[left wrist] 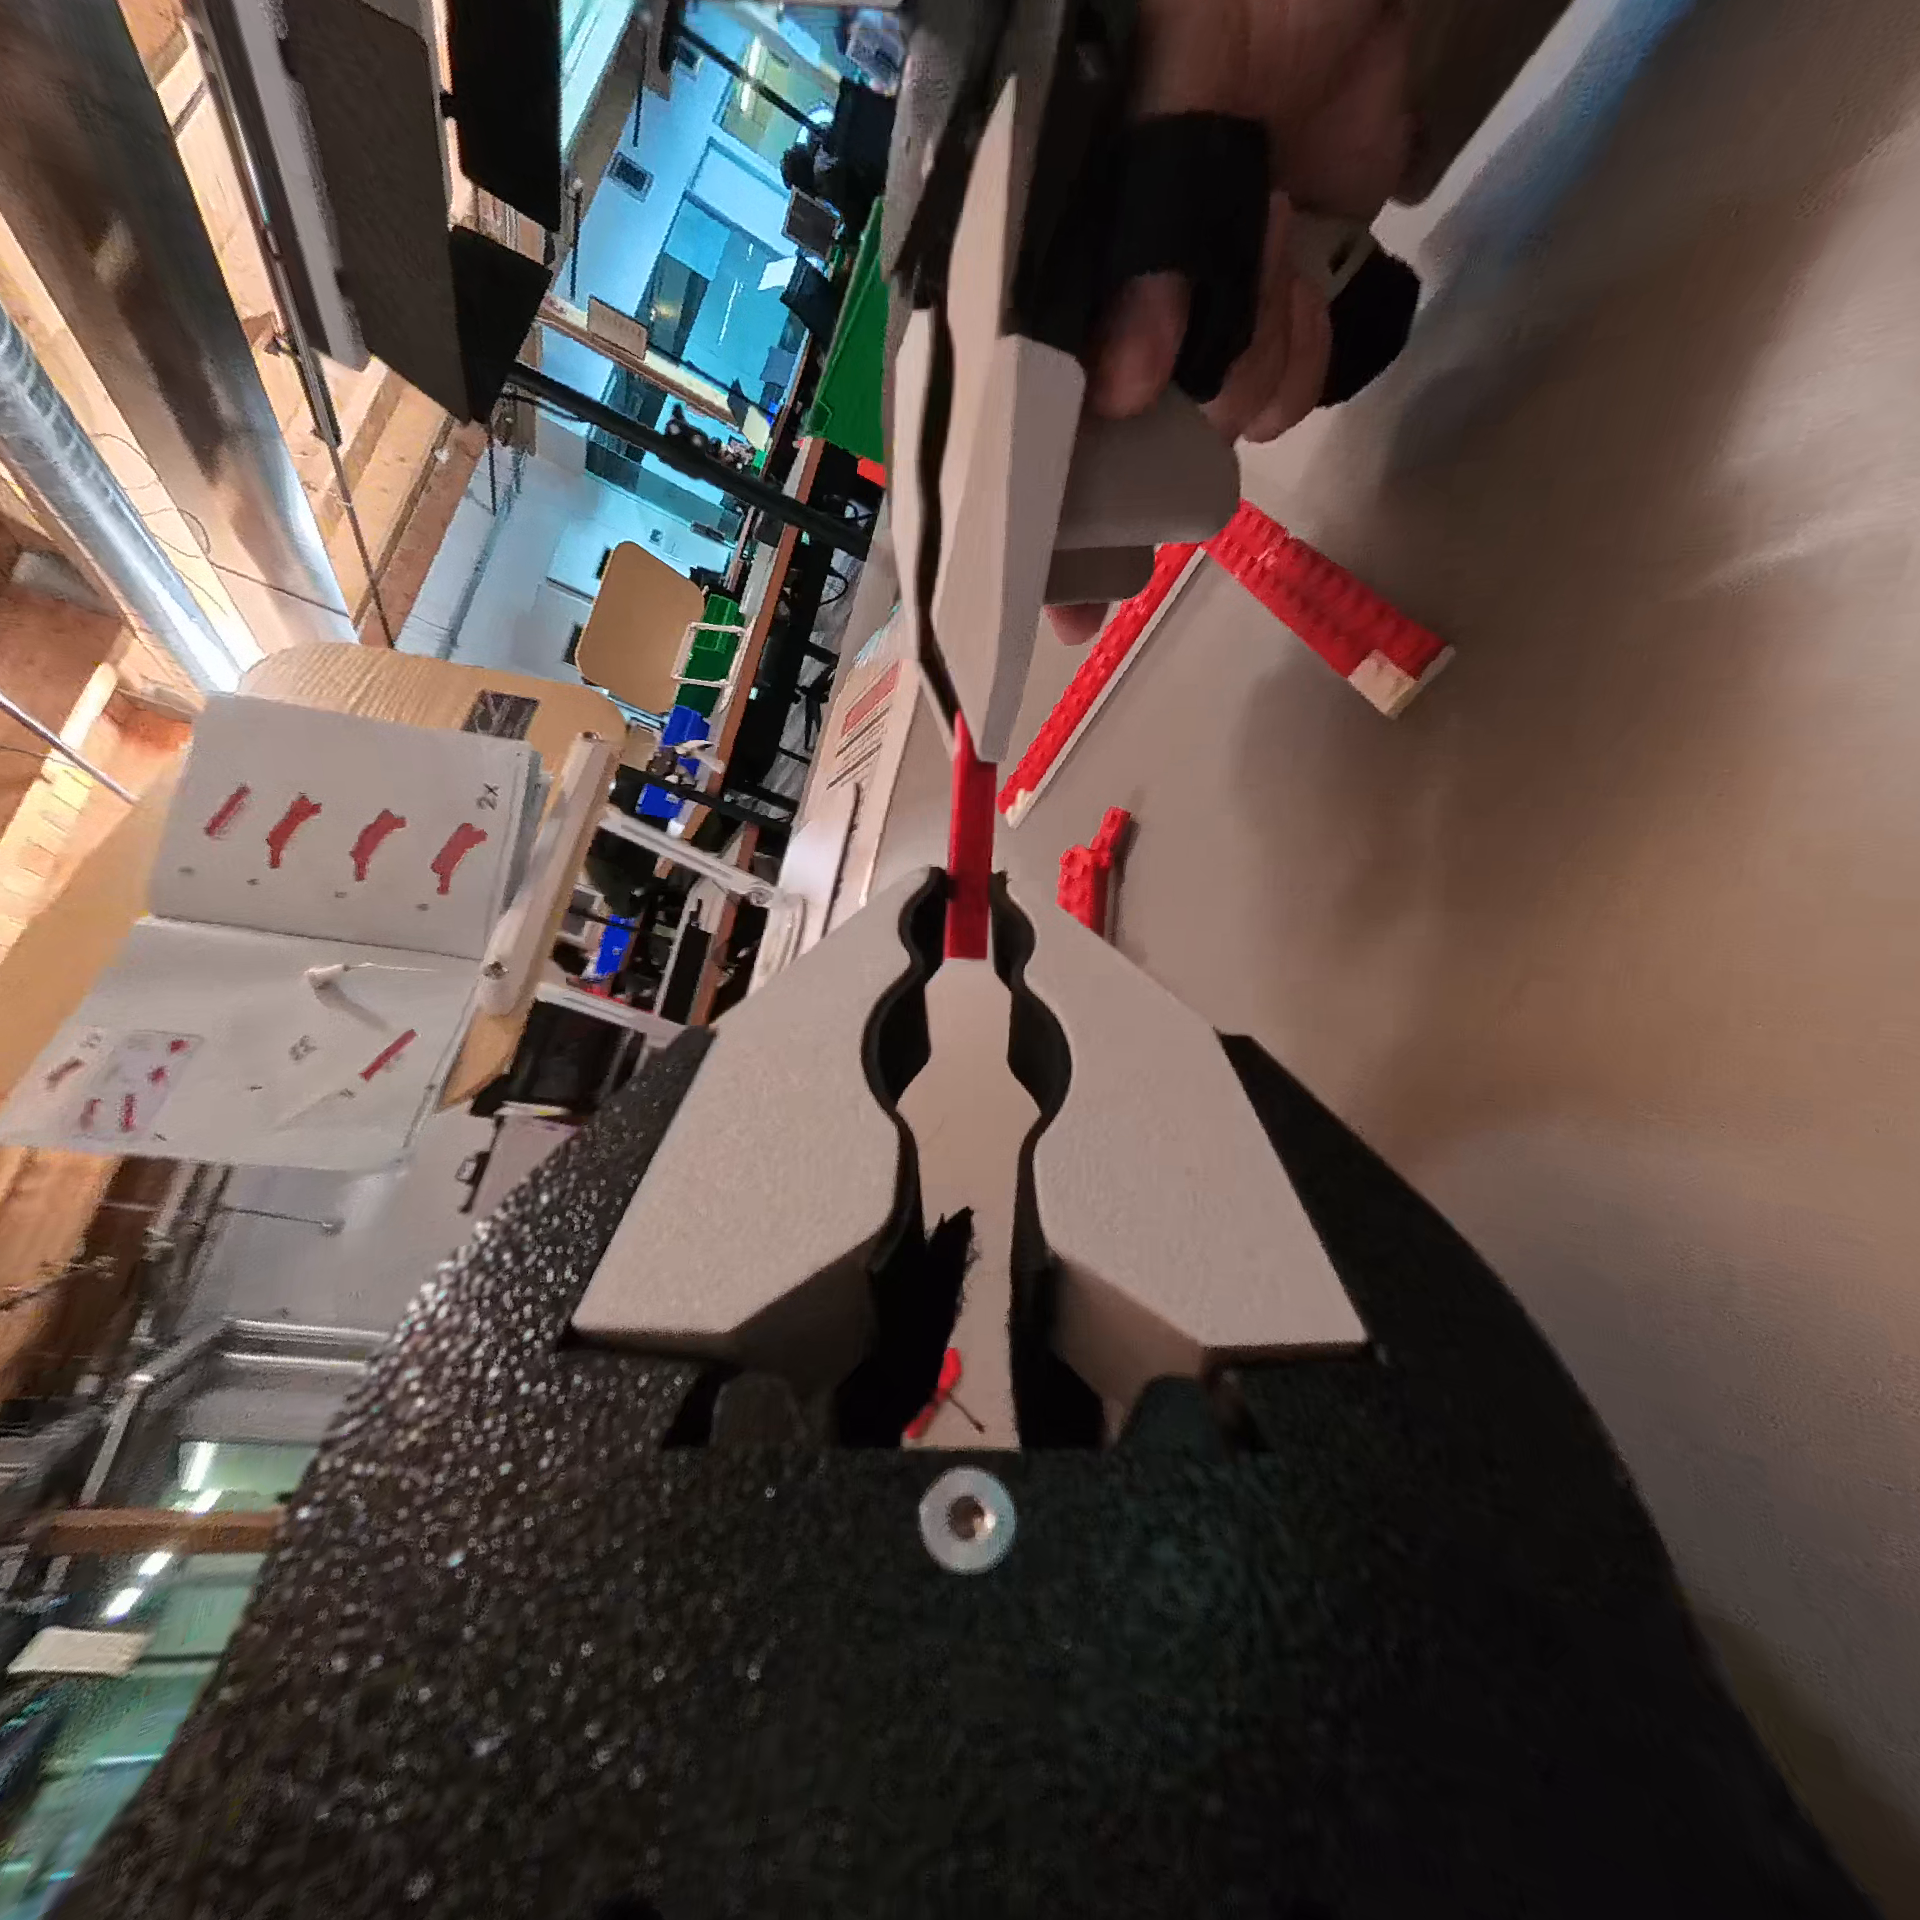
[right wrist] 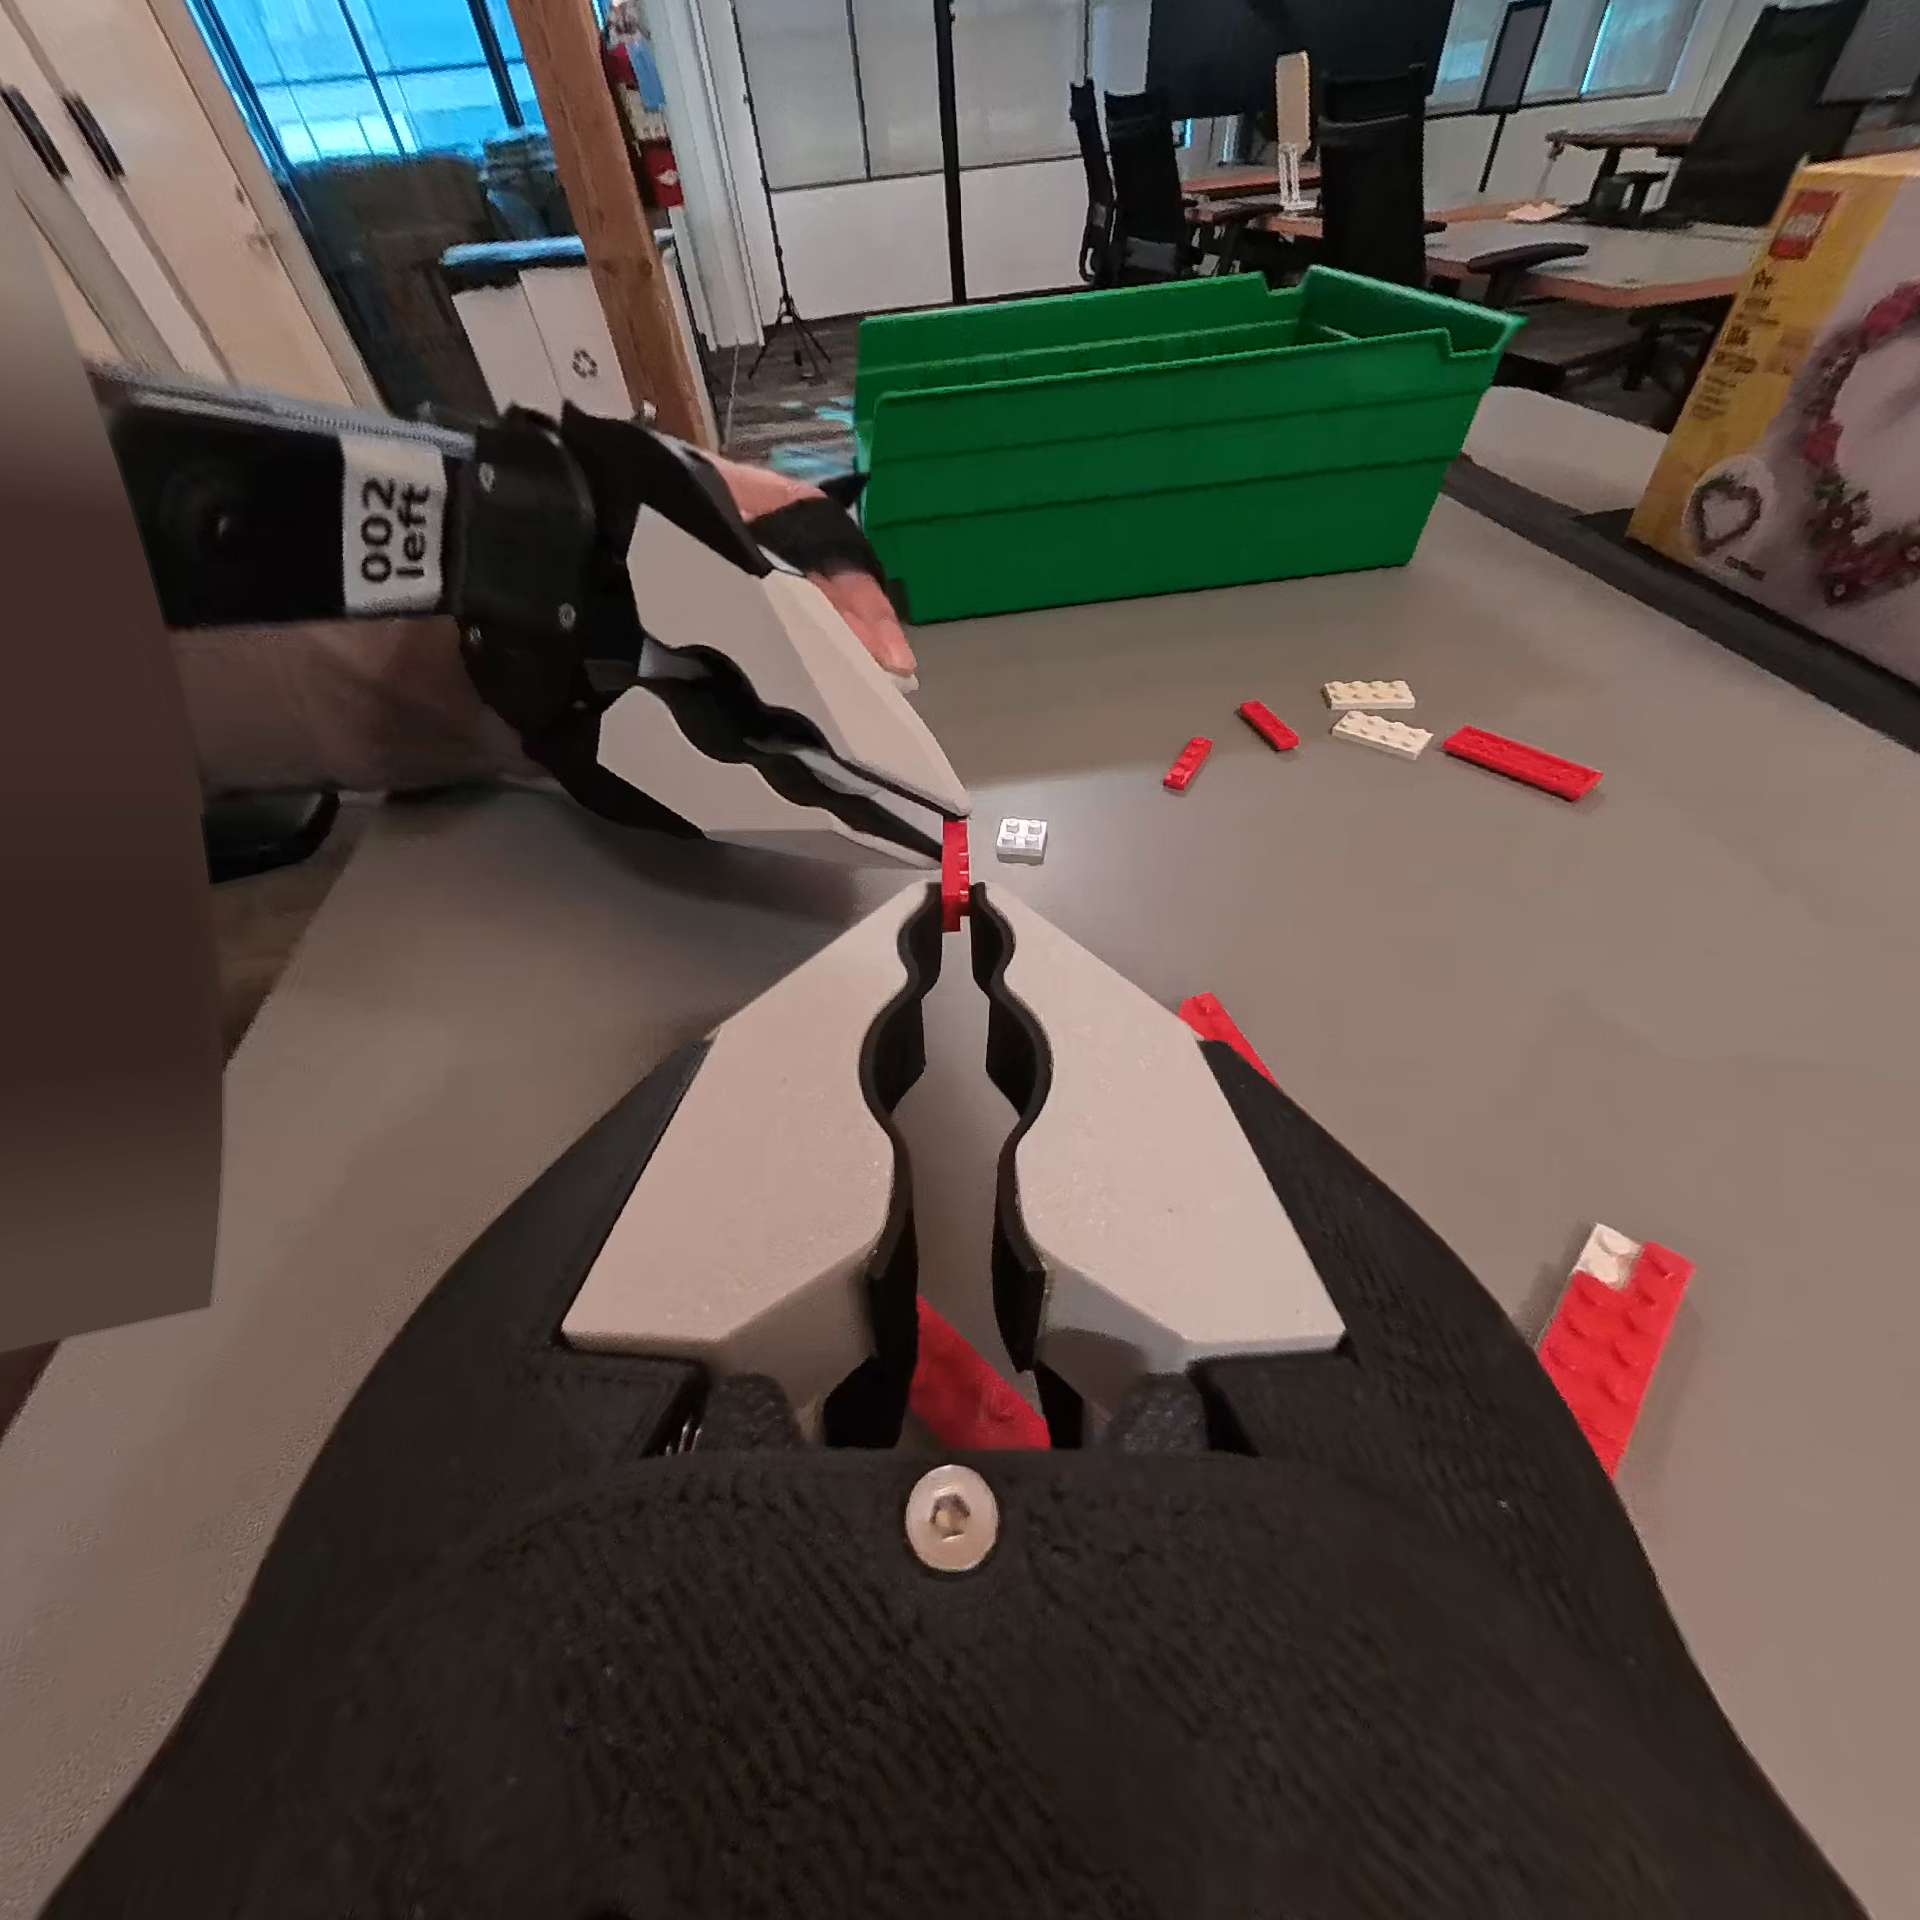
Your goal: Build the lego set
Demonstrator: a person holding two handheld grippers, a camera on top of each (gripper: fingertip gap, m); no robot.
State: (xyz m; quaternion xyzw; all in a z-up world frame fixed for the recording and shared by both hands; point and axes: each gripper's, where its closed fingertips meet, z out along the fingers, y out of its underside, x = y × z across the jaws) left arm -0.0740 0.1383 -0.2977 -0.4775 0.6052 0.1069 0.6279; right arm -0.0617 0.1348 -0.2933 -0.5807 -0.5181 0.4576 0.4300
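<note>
- a thin red plastic lego plate (right wrist: 957,871) is held above the grey desk (right wrist: 1351,987), pinched at both ends.
- the right claw (right wrist: 957,906) is clamped on its near end; the left claw (right wrist: 951,821) grips the far end, coming in from the left.
- just beyond the right claw's tips sits a small white square brick (right wrist: 1021,840).
- farther right lie loose red plates (right wrist: 1522,762) and white plates (right wrist: 1380,734); a green plastic bin (right wrist: 1164,488) stands behind them.
</note>
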